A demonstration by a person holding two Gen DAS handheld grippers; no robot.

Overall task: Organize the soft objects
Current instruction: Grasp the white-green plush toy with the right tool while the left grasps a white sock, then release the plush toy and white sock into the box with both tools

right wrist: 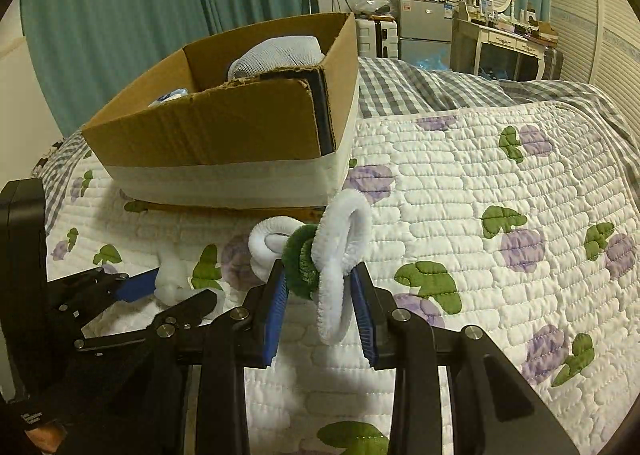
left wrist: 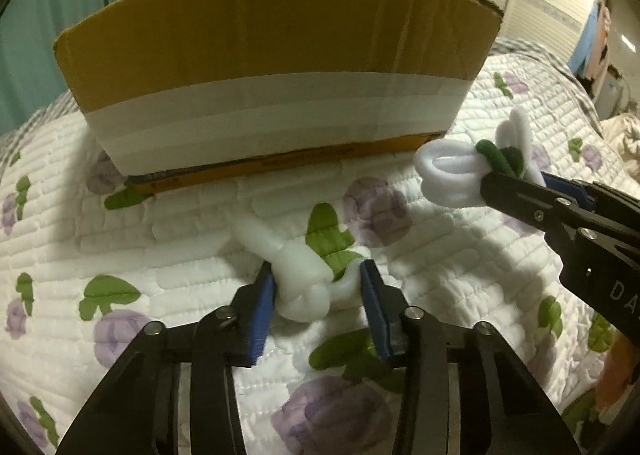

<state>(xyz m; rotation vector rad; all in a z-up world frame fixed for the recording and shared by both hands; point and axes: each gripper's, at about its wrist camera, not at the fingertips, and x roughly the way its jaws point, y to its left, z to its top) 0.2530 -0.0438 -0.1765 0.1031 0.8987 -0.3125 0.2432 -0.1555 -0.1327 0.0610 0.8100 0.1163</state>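
Note:
A white knotted soft toy lies on the floral quilt, just in front of the cardboard box. My left gripper straddles it, blue pads touching both sides, jaws closed on it. My right gripper is shut on a white and green fuzzy loop toy and holds it above the quilt, right of the box. The same loop toy shows in the left wrist view, as does the right gripper. The left gripper shows low left in the right wrist view.
The box is open on top and holds a pale blue-grey soft item and a dark flat object. A grey checked blanket lies beyond the quilt. Curtains, a dresser and a fridge stand behind the bed.

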